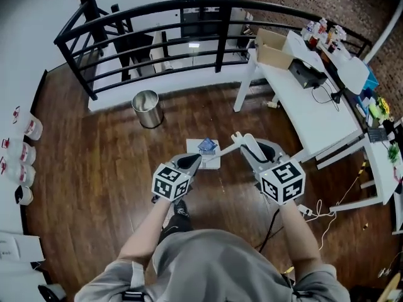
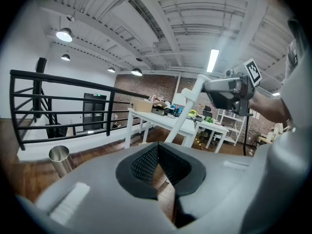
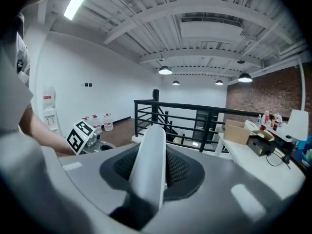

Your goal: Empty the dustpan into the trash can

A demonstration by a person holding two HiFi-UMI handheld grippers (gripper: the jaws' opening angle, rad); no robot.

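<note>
my right gripper (image 1: 243,142) is clamped on the white handle of the dustpan (image 1: 203,161). left gripper (image 1: 194,160) jaws are closed on nothing. trash can (image 1: 147,109) sits well apart on the floor.

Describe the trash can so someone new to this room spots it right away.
Find the black railing curving around the wooden floor. In front of its white base, left of the white table in the head view, stands the trash can. It is the only shiny metal cylinder on the floor, open at the top.
</note>
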